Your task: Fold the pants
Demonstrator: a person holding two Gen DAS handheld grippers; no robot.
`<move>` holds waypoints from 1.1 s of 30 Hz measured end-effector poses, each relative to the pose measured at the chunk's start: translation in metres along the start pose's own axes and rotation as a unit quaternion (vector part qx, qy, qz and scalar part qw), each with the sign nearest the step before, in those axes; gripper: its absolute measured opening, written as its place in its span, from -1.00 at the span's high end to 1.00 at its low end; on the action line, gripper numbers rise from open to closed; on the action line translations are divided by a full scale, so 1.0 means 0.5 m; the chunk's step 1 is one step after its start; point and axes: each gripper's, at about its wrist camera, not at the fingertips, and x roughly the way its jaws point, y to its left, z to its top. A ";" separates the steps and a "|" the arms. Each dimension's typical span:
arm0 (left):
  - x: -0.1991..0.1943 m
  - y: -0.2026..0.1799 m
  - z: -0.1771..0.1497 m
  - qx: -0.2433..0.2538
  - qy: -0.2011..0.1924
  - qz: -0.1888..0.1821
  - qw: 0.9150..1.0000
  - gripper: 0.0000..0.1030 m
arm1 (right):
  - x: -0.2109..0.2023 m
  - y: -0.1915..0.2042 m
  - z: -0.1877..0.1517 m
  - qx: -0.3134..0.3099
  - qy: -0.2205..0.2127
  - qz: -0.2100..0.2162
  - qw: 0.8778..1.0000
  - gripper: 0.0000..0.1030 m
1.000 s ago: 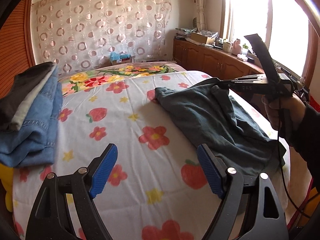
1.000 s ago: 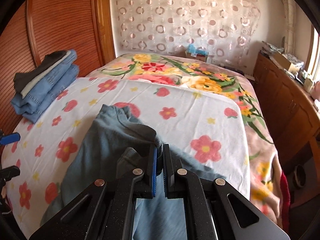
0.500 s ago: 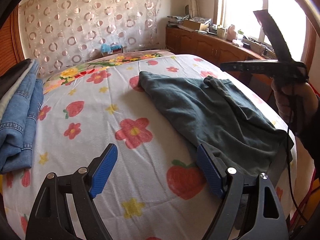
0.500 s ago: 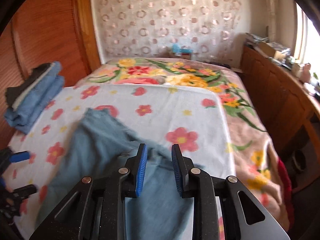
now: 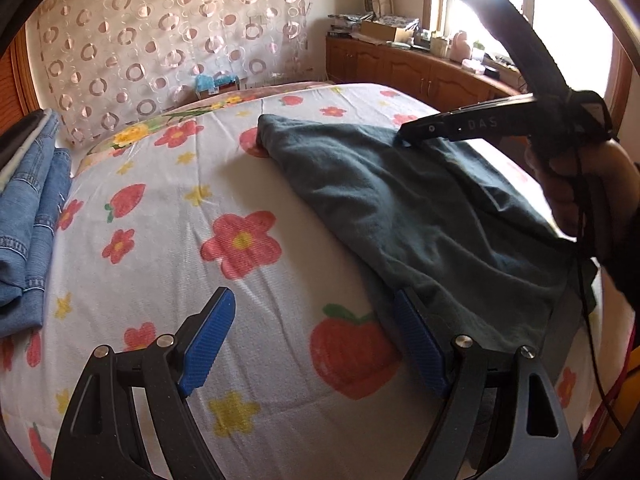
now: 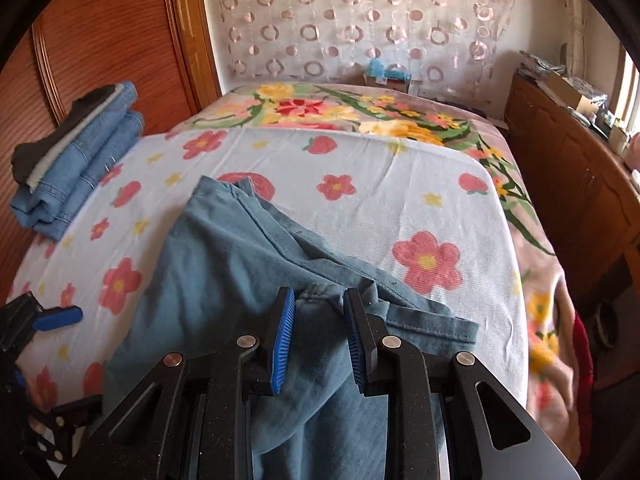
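Grey-blue pants point(image 5: 420, 208) lie folded lengthwise on the flowered bed sheet point(image 5: 200, 240), running from the near right edge toward the middle; they also show in the right wrist view point(image 6: 224, 264). My left gripper point(image 5: 316, 336) is open and empty just above the sheet, its right finger beside the pants' near left edge. My right gripper point(image 6: 318, 336) is open and empty, hovering over a bunched fold of the pants. It shows in the left wrist view point(image 5: 404, 140) above the pants' far right part.
A stack of folded jeans and dark clothes point(image 6: 76, 160) sits at the bed's left edge, against a wooden wardrobe point(image 6: 100, 32). A wooden cabinet point(image 6: 580, 168) with clutter runs along the right under the window. A floral blanket point(image 6: 360, 112) covers the far bed.
My right gripper opened and let go of the pants fold, which dropped onto the bed. My left gripper stayed open and shifted a little toward the pants.
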 end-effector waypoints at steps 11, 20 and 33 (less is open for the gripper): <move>0.005 0.000 -0.004 -0.001 0.009 -0.005 1.000 -0.60 | -0.088 -0.074 -0.004 0.032 -0.078 0.001 0.996 0.92; -0.006 0.018 -0.008 -0.032 -0.008 -0.001 0.999 -0.60 | -0.084 -0.126 -0.044 0.061 -0.076 -0.051 0.994 0.92; 0.000 0.024 -0.004 -0.032 -0.003 -0.004 0.999 -0.60 | -0.054 -0.115 -0.029 0.064 -0.038 -0.063 0.995 0.82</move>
